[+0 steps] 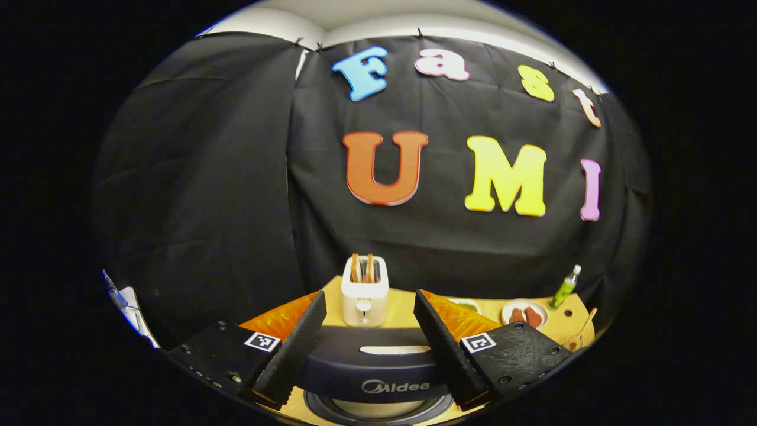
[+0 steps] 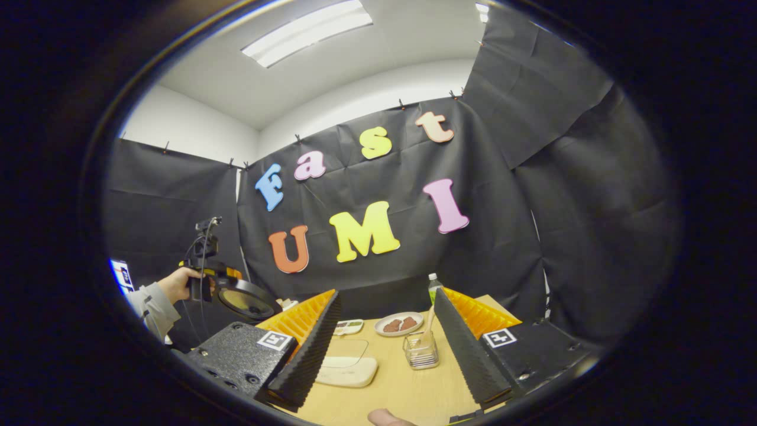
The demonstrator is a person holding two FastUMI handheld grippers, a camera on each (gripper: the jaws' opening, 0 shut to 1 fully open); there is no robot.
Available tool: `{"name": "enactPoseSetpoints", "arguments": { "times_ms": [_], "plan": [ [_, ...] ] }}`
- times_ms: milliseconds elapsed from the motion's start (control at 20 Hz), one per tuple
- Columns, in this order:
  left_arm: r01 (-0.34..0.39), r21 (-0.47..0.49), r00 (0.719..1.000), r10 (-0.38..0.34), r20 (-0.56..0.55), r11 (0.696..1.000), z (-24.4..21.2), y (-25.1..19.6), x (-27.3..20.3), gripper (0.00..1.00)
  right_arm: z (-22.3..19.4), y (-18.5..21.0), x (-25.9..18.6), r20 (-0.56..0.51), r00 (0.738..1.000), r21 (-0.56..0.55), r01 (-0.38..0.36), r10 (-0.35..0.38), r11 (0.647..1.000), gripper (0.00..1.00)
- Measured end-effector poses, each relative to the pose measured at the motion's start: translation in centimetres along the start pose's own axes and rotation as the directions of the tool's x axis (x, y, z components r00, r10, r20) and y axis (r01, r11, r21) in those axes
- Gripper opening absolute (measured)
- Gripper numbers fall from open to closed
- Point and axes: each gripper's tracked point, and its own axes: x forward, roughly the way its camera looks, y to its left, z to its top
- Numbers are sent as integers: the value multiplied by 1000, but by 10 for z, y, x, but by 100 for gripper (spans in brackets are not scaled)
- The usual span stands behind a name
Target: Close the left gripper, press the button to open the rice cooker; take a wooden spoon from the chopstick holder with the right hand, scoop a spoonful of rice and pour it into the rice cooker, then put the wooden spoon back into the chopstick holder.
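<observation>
- Holding my left gripper (image 1: 369, 349) spread wide over the rice cooker (image 1: 378, 378), whose dark lid stands raised between the fingers, nothing pinched.
- Beyond it I log a white toaster (image 1: 365, 293) with two slices on the wooden table (image 1: 402, 310).
- My right gripper (image 2: 384, 349) is likewise spread, empty.
- Between its fingers: clear chopstick holder (image 2: 421, 350) with the wooden spoon (image 2: 427, 328) upright inside.
- Farther: plate (image 2: 399, 323), green bottle (image 2: 433, 287).
- Left: a hand (image 2: 177, 284) on the other gripper.

One toaster (image 1: 365, 293), one bottle (image 2: 434, 288), one plate (image 2: 399, 323).
</observation>
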Motion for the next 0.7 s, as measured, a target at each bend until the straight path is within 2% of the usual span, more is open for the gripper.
{"name": "enactPoseSetpoints", "arguments": {
  "times_ms": [50, 100, 150, 200, 300, 350, 400, 450, 550, 650, 700],
  "plan": [
    [25, -2, 995, -25, -101, 1000, -31, -6, -9, 96, 4, 0, -3, 7, 1000, -1, 5, -5, 1000, 100],
    [25, 5, 989, -24, -147, 1000, -47, -7, -15, 97, 8, 2, -5, 13, 1000, -3, 12, -12, 1000, 100],
    [37, 28, 992, -34, -119, 999, -48, -8, -20, 100, 11, 3, -8, 21, 1000, -2, 16, -16, 1000, 100],
    [41, 37, 994, -37, -107, 998, -48, -8, -11, 100, 16, 5, -11, 29, 999, 1, 18, -18, 1000, 91],
    [50, 27, 992, -47, -119, 998, -60, -8, -9, 100, 22, 10, -17, 42, 999, 7, 10, -11, 1000, 91],
    [55, 25, 987, -51, -149, 998, -71, -8, -10, 100, 24, 13, -19, 45, 999, 5, 5, -5, 1000, 100],
    [59, 26, 983, -54, -176, 998, -78, -9, -10, 100, 24, 15, -20, 44, 999, -3, 0, 0, 1000, 91],
    [62, 30, 976, -54, -209, 998, -88, -9, -12, 100, 25, 17, -22, 44, 999, -12, -5, 5, 1000, 100],
    [45, 38, 956, -32, -290, 998, -106, -8, -11, 100, 27, 18, -24, 50, 999, -19, -9, 10, 1000, 91],
    [36, 51, 946, -18, -323, 998, -116, -7, -13, 100, 28, 19, -26, 52, 999, -23, -11, 12, 1000, 100],
    [36, 48, 947, -18, -320, 998, -114, -8, -13, 100, 29, 18, -27, 52, 999, -23, -13, 14, 1000, 100]
  ]
}}
